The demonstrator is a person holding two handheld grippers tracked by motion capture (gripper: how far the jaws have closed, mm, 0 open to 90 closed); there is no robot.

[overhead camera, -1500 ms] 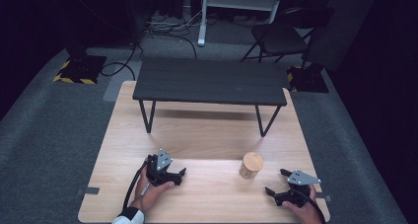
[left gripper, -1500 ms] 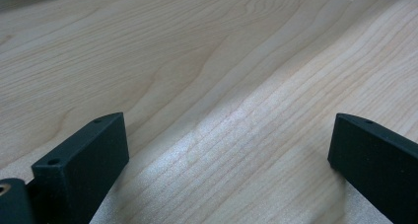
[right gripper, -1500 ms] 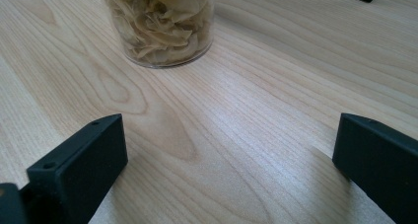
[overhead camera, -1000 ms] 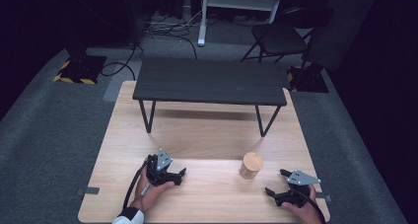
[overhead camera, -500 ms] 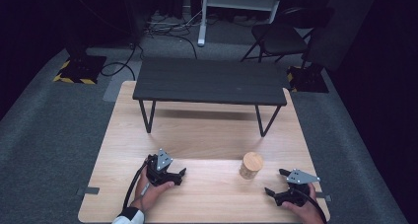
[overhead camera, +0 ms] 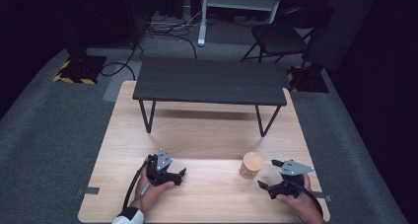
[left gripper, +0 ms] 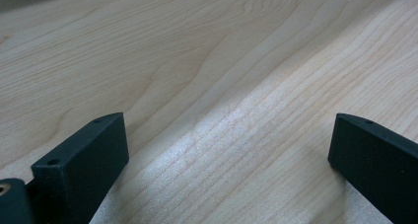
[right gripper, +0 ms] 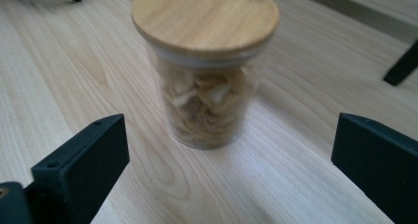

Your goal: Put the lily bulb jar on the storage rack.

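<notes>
Right gripper (overhead camera: 266, 179), black, two-jawed, held in a hand at the near right of the light wooden table (overhead camera: 207, 135); jaws wide apart, nothing between them. Just ahead, upright on the tabletop: small clear glass jar with a round bamboo lid (right gripper: 204, 66), filled with pale dried pieces, untouched. Left gripper (overhead camera: 178, 174), black, low over bare wood at the near left, well apart from the jar, jaws likewise spread and empty. Behind, low black bench (overhead camera: 209, 81) standing on the table's far half.

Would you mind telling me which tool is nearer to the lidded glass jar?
The right tool. It sits just right of the jar, jaws open toward it. The left tool rests farther off on the jar's left, also open.
</notes>
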